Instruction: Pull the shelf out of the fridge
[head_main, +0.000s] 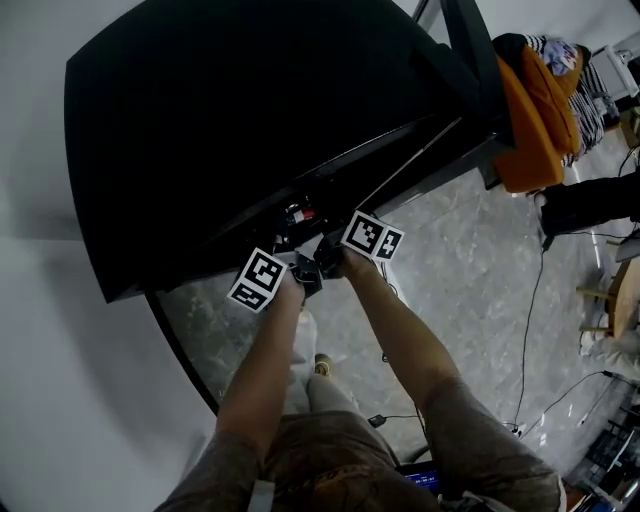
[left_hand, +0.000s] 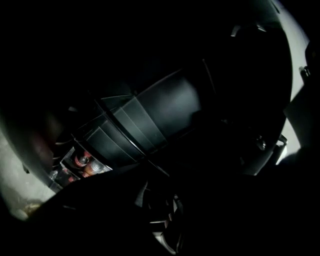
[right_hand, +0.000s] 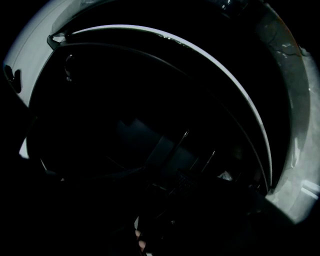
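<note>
The black fridge (head_main: 230, 120) fills the upper left of the head view, seen from above. Both hands hold grippers at its front opening. The left gripper (head_main: 303, 274) and the right gripper (head_main: 328, 256) sit side by side, jaws pointing into the dark inside. In the left gripper view a dark ribbed shelf (left_hand: 145, 120) slants across, with red cans (left_hand: 84, 163) below it. The right gripper view shows thin shelf wires (right_hand: 192, 150) in near darkness. Neither pair of jaws is clear enough to show whether it holds the shelf.
The open fridge door (head_main: 470, 60) stands at the upper right, beside an orange chair draped with clothes (head_main: 540, 100). Cables (head_main: 530, 330) trail over the grey floor on the right. The fridge's white door rim (right_hand: 240, 95) curves through the right gripper view.
</note>
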